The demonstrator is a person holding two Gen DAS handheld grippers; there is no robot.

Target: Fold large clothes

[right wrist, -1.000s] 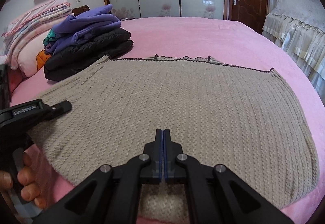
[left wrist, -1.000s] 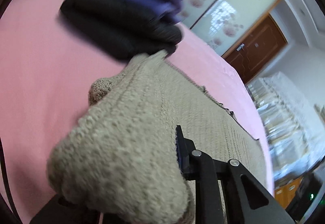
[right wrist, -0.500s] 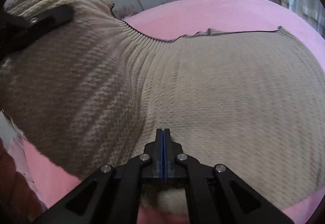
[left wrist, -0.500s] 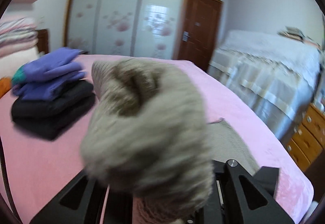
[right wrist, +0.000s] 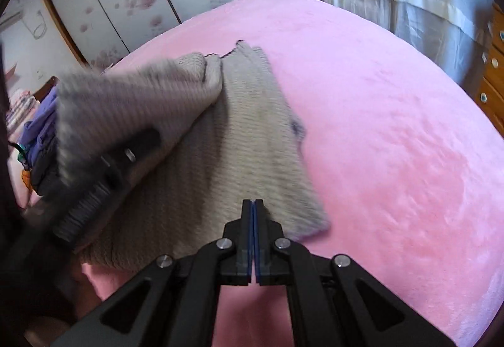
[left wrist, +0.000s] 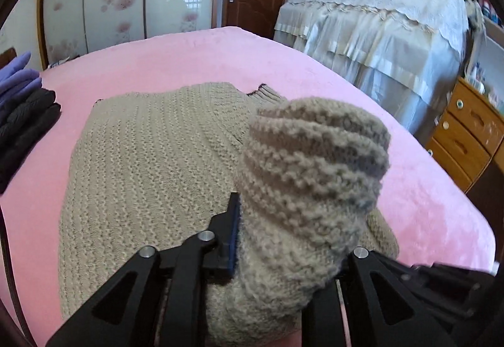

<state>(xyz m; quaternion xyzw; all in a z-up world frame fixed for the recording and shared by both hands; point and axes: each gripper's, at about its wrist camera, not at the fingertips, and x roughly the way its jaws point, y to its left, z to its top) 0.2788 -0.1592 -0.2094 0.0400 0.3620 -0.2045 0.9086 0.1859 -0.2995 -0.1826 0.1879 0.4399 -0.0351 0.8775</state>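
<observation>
A beige knit sweater [left wrist: 151,158] lies on the pink bed [left wrist: 204,57]. My left gripper [left wrist: 283,240] is shut on a bunched fold of the sweater [left wrist: 312,170], held above the rest of it; the right finger is hidden by the knit. In the right wrist view the left gripper [right wrist: 126,151] carries that lifted side over the sweater [right wrist: 239,133]. My right gripper [right wrist: 253,205] has its jaws together at the sweater's near edge; whether cloth is pinched between them is hidden.
A stack of folded black and purple clothes [left wrist: 22,114] sits at the left of the bed. A covered piece of furniture [left wrist: 378,32] and a wooden drawer unit [left wrist: 466,133] stand to the right. Wardrobe doors [left wrist: 110,0] are behind.
My left gripper has swung the sweater's left side up and over toward the right, folding it onto the body. The right gripper stays at the near edge, its view turned right.
</observation>
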